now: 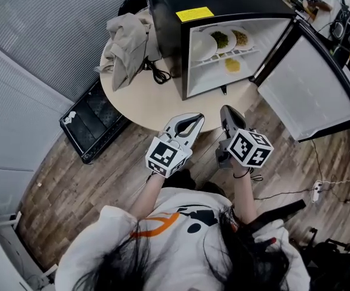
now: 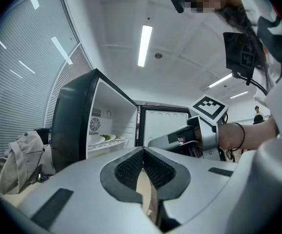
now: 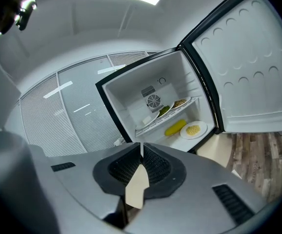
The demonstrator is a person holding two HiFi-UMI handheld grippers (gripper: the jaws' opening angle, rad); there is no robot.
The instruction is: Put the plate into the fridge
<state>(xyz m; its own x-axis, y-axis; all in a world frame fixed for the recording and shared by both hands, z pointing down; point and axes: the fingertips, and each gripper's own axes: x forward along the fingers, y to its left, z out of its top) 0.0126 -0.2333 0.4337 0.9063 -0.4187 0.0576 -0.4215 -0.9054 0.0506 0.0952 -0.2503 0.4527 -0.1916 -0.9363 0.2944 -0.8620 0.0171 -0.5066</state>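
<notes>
Left gripper point(image 1: 193, 121) and right gripper point(image 1: 226, 113) were held low beside table point(image 1: 138, 102), jaws of each pressed together, nothing pinched. Plates point(image 1: 220, 41) were already set inside fridge point(image 1: 163, 5); door point(image 1: 311, 83) was left open, judged awaiting closing.

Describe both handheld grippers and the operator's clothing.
The left claw and right claw are grey shells tapering to a point, with black ribbed pads. Each carries a white cube with black square markers. The person wears a white top with orange and black print, and a black band on the right wrist.
</notes>
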